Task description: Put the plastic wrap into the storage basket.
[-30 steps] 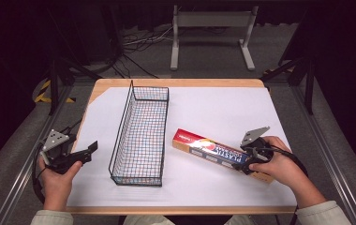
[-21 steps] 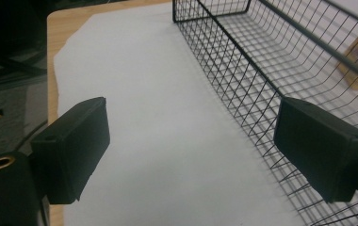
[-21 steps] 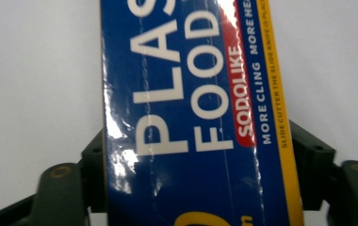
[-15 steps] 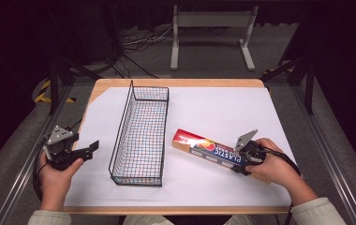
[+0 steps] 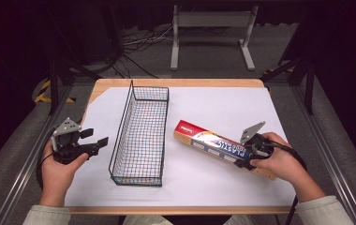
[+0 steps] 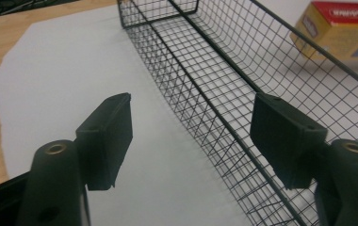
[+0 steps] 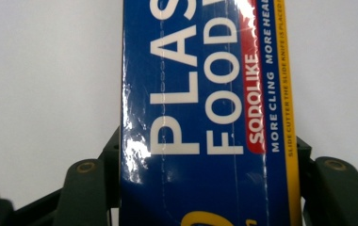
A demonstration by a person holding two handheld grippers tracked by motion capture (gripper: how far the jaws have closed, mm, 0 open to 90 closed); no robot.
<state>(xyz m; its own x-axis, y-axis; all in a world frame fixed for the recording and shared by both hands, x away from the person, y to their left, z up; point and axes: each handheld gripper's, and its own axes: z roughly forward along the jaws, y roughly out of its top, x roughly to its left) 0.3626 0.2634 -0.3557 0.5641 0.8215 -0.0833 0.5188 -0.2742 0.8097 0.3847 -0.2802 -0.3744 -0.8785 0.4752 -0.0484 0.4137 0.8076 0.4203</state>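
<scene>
Looks like the grasp step of moving the box (image 5: pixel 209 142) into the basket (image 5: pixel 120 136). Grips the box across its near end with the right gripper (image 5: pixel 242 157); presses a pad flat on each long side, fingers (image 7: pixel 109 165) having just closed in and now stopped, still fairly wide, by the box's own width. Runs straight ahead from between those fingers, most of the box (image 7: pixel 205 94) lying beyond the fingertips and printed face up on the white surface (image 5: pixel 223 108). Hard to tell whether the gripped end is already clear of the surface.

Holds nothing in the left gripper (image 5: pixel 95 137): fingers (image 6: pixel 111 132) part open, just been closing, only bare surface between them. Sits just ahead of the fingertips and off to one side of them, the basket (image 6: pixel 243 80), not touched; beyond its far wall, the red end of the box (image 6: pixel 337 28).

Next move, as a judgement: lift with the right fingers kept tight, since gripping so near one end lets the far end sag or swing. Then carry it over the near wall of the basket, turn it to match the basket's length, and lower it between the wire walls before parting the fingers. Could steady the basket rim with the left fingers if the box catches on the wire.
</scene>
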